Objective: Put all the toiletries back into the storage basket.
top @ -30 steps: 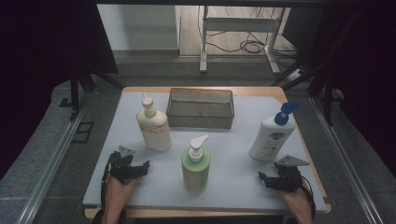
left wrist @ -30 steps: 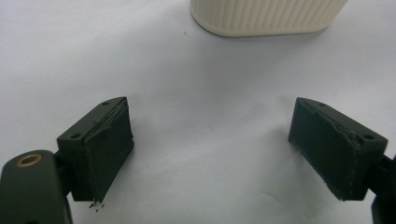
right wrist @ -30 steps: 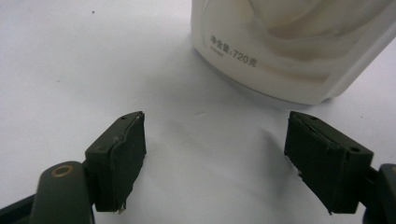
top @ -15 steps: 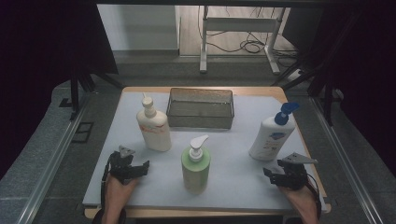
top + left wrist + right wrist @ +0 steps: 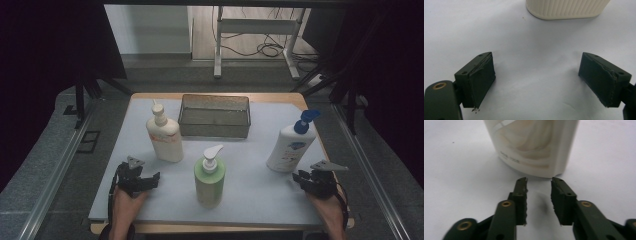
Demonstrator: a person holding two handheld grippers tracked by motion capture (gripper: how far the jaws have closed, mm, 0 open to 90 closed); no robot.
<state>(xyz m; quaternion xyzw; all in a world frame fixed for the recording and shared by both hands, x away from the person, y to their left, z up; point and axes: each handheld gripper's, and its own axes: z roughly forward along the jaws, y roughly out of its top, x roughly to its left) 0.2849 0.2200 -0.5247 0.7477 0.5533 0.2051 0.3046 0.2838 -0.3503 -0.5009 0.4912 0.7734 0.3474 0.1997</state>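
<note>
since the earlier frames the right gripper (image 5: 303, 177) has shifted slightly toward the table's right edge and its jaws have just been closing, nothing between them. left gripper (image 5: 150, 178) unchanged in place.

right gripper: rests low at the front right of the white table mat (image 5: 260, 195), pointing at the base of the white bottle with blue pump (image 5: 290, 146). in the right gripper view the jaws stand narrowly parted, with bare mat between them; the fingertips (image 5: 522, 182) sit just short of the bottle's base (image 5: 534, 150), apparently not touching it.

left gripper: front left of the mat, jaws spread wide, with bare mat between. in the left gripper view the ribbed base of the cream bottle with orange label (image 5: 566, 8) stands ahead of the jaws, apart from them; in the high view the same bottle (image 5: 164, 136) stands upright just behind the gripper.

other items: green pump bottle (image 5: 209, 177) upright at front centre, between the two grippers, well apart from both. dark mesh tray (image 5: 215, 116) at the back centre of the mat.
</note>
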